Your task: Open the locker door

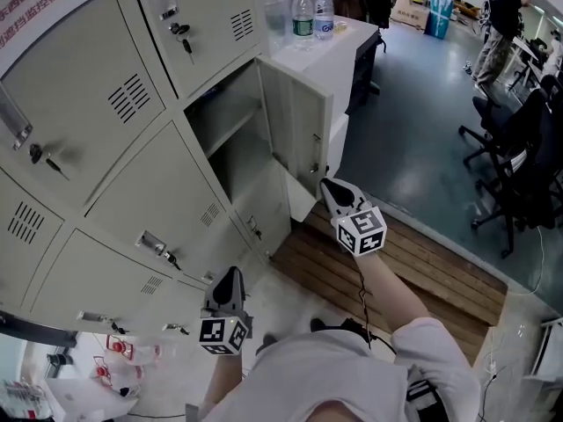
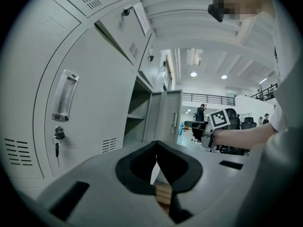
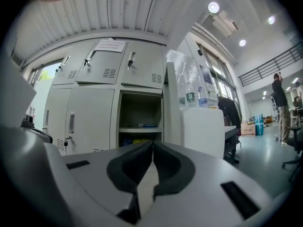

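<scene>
The grey locker door stands swung out, and the compartment behind it shows a shelf inside. My right gripper hovers just below the door's lower free corner, shut with nothing between its jaws. From the right gripper view, the gripper faces the open compartment, with the door seen edge-on. My left gripper hangs lower in front of the bottom lockers, also shut and empty. The left gripper view has the gripper pointed along the locker fronts toward the open door.
Neighbouring locker doors are closed, some with keys in their locks. Water bottles stand on a white cabinet right of the open door. A wooden pallet lies on the floor below. Office chairs and a person are farther right.
</scene>
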Demonstrator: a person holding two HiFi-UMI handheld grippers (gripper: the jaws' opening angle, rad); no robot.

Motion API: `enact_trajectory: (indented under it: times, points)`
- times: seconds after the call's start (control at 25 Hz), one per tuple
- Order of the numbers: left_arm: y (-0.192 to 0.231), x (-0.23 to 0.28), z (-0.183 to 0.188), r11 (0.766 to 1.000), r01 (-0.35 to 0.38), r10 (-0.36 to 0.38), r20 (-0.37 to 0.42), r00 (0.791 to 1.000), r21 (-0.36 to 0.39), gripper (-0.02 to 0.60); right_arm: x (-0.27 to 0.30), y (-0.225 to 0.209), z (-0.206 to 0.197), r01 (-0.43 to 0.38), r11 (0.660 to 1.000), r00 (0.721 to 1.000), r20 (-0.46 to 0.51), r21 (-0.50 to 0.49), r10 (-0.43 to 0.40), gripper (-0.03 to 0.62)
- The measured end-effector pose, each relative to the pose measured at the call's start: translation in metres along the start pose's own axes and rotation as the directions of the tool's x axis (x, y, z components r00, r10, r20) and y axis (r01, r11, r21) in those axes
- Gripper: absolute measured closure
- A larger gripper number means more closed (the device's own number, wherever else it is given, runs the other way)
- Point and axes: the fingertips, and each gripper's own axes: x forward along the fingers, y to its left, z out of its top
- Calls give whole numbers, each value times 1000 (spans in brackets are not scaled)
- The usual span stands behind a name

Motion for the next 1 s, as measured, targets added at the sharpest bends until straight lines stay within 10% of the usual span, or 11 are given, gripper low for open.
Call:
enact_trajectory:
  times: [1.0]
  points:
    - [31,-20,10,995,-97,96,34,995,13,579,-32,153,-37,-249,960,967,-28,130,255,579]
